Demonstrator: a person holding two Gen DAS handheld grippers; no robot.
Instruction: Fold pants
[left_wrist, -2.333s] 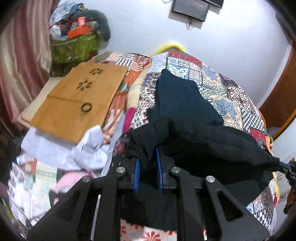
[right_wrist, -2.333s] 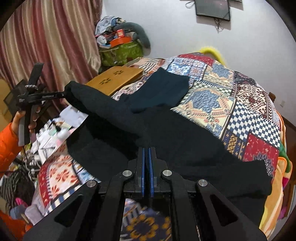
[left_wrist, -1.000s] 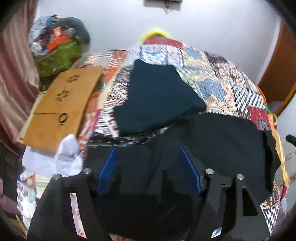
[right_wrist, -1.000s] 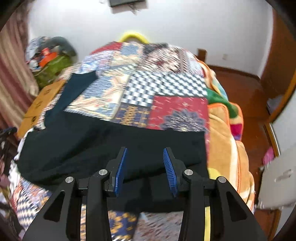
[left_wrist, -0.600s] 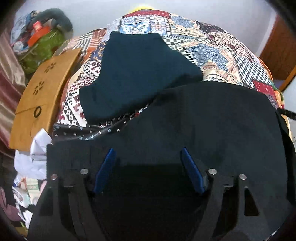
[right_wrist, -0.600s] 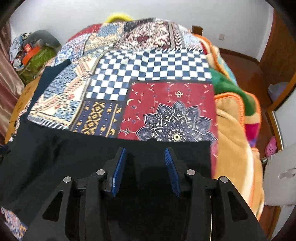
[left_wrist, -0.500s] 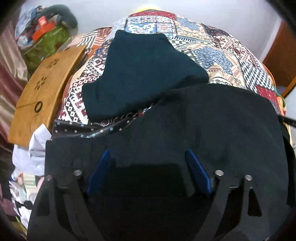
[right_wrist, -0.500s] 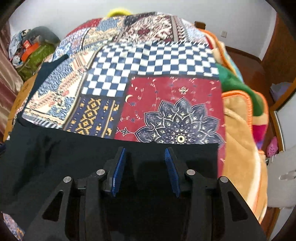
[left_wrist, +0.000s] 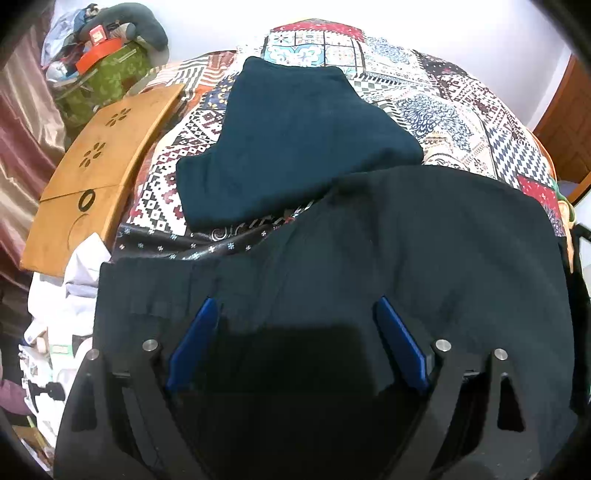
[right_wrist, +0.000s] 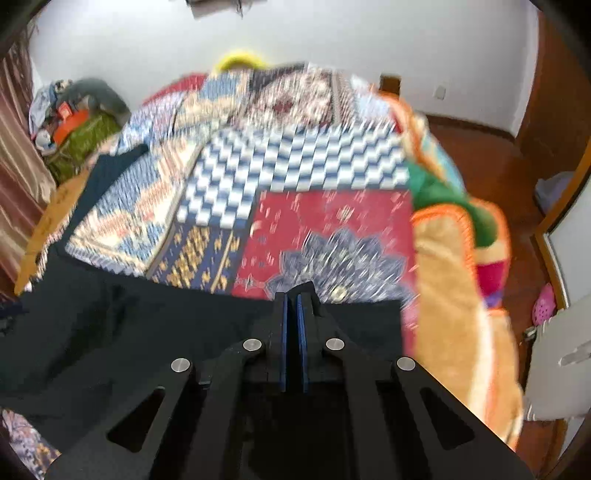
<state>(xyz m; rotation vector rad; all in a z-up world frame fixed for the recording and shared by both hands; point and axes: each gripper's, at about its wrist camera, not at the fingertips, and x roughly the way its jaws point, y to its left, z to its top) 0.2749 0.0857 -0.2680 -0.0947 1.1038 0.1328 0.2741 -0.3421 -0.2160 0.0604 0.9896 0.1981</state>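
1. The black pants (left_wrist: 406, 258) lay spread flat across the bed, below and between the wide-apart left jaws.
2. Their far edge ran straight just ahead of the closed right jaws.
3. One corner overlapped a folded dark teal garment (left_wrist: 295, 140) farther out.

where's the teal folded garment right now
In the left wrist view the teal folded garment lies on the patchwork bedspread, upper centre, just beyond the black pants, with the wooden lap desk to its left.
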